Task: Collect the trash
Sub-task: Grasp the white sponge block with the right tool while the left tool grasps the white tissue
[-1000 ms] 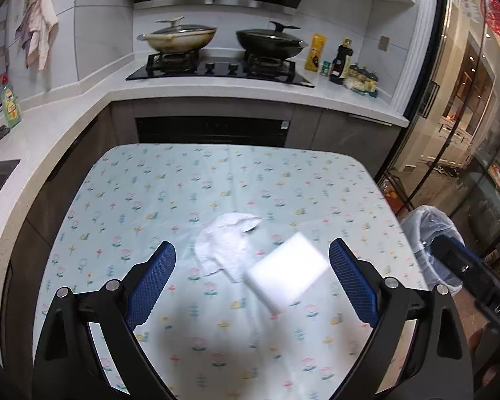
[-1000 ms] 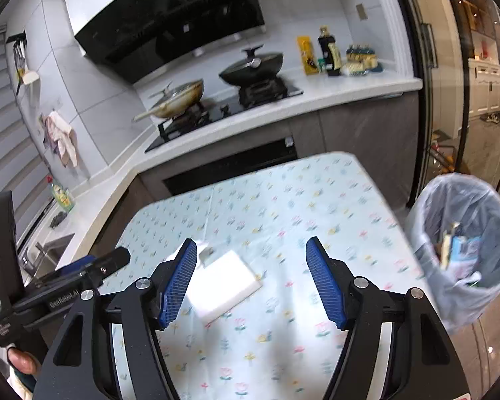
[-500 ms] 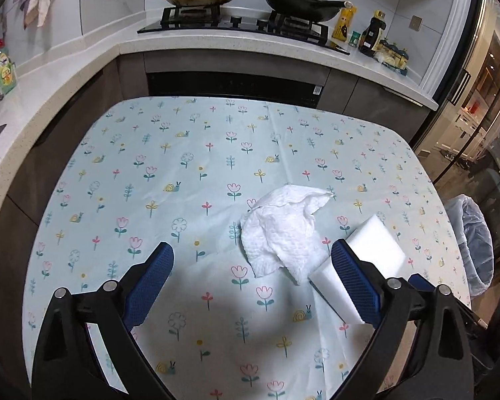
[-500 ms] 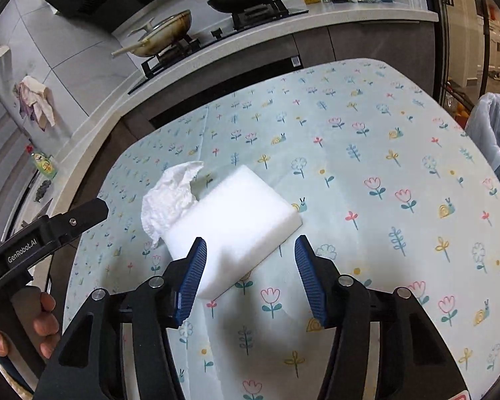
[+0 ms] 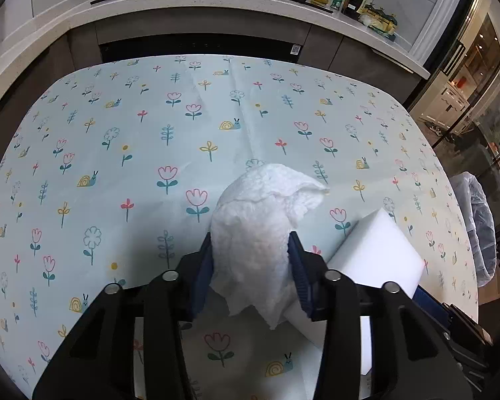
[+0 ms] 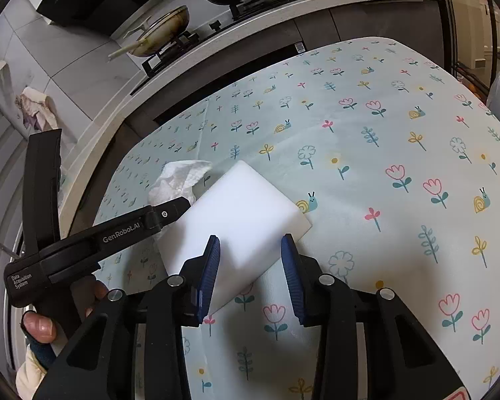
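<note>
On worktop (image 5: 123,153), left claw (image 5: 251,260) clamps tissue (image 5: 260,220) for binning; right claw (image 6: 250,266) straddles sponge (image 6: 240,213), pads nearly touching, not clearly gripping.

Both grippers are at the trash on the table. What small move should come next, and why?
Probably close the right gripper on the white block: its pads straddle the block's near corner but seem not yet to press it. The left gripper already pinches the tissue, so then both pieces can lift from the tablecloth toward the lined bin at the table's right.
</note>
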### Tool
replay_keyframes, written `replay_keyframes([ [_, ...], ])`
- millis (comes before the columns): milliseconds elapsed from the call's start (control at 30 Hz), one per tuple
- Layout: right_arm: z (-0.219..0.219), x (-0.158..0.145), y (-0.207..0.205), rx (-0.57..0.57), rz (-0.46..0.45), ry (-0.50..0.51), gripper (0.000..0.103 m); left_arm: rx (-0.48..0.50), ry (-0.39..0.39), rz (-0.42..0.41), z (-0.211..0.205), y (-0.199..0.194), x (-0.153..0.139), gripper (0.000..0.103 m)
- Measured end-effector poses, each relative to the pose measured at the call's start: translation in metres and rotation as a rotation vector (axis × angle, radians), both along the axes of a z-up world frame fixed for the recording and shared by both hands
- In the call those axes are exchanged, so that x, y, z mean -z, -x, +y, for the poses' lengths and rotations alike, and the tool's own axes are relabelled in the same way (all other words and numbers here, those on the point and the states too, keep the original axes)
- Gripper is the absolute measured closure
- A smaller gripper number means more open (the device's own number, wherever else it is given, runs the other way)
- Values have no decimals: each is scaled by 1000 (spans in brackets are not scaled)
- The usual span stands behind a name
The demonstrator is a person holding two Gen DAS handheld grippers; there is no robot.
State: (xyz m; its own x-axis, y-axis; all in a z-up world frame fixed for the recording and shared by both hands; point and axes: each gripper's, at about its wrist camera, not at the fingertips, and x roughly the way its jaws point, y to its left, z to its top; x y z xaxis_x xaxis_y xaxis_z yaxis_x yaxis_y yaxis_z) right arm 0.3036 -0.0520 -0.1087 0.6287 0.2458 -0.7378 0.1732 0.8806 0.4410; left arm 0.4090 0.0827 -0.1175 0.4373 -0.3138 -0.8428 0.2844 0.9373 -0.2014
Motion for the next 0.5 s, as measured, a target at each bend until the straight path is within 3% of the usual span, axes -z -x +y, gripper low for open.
replay_keyframes([
  [33, 0, -1, 1, -7, -7, -4, 76, 9, 9, 7, -1, 1, 0, 82],
  [133, 3, -8, 2, -25, -26, -8, 89, 10, 10, -10, -6, 9, -6, 85],
  [500, -30, -55, 33, 14, -103, 24, 97, 15, 29, -79, -23, 47, -53, 86],
])
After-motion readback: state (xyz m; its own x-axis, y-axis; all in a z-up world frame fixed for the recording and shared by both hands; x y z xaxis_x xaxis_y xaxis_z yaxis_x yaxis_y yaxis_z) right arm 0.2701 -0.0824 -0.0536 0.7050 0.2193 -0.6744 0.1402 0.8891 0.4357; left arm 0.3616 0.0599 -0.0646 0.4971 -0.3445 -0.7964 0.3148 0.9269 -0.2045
